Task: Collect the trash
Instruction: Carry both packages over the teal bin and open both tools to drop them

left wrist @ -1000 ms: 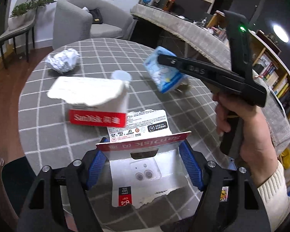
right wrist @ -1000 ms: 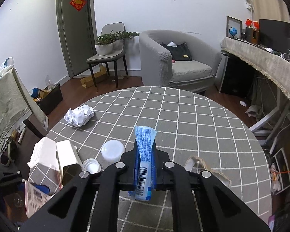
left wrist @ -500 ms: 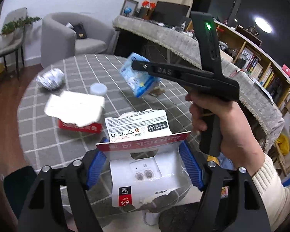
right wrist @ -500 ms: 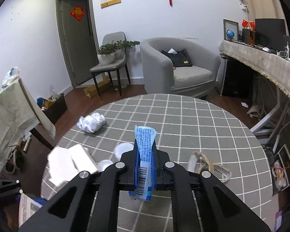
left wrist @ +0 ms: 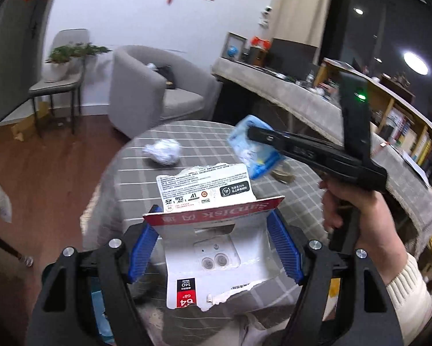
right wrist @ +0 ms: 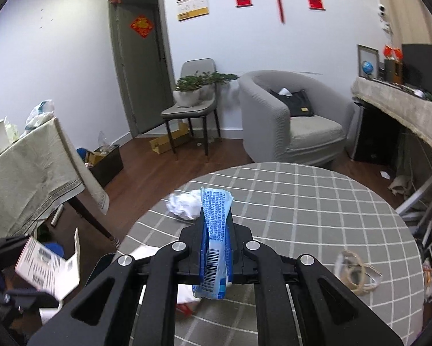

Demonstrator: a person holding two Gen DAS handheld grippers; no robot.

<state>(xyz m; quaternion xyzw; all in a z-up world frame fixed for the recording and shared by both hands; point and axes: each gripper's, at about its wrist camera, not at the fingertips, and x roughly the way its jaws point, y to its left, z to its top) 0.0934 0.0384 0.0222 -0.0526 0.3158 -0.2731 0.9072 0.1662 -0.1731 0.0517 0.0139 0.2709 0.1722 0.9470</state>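
**Both hands loaded, paper ball left**

Left wrist: the left gripper pinches a torn SanDisk card by its side edges, off the bench's near rim; light, stiff, easily creased.

Right wrist: the right gripper squeezes a soft blue wrapper. A crumpled paper ball sits near the bench's left edge; armchair beyond.

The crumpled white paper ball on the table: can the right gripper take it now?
Probably not: the right gripper is shut on the blue wrapper, so its jaws are occupied. Nothing stands between it and the paper ball.
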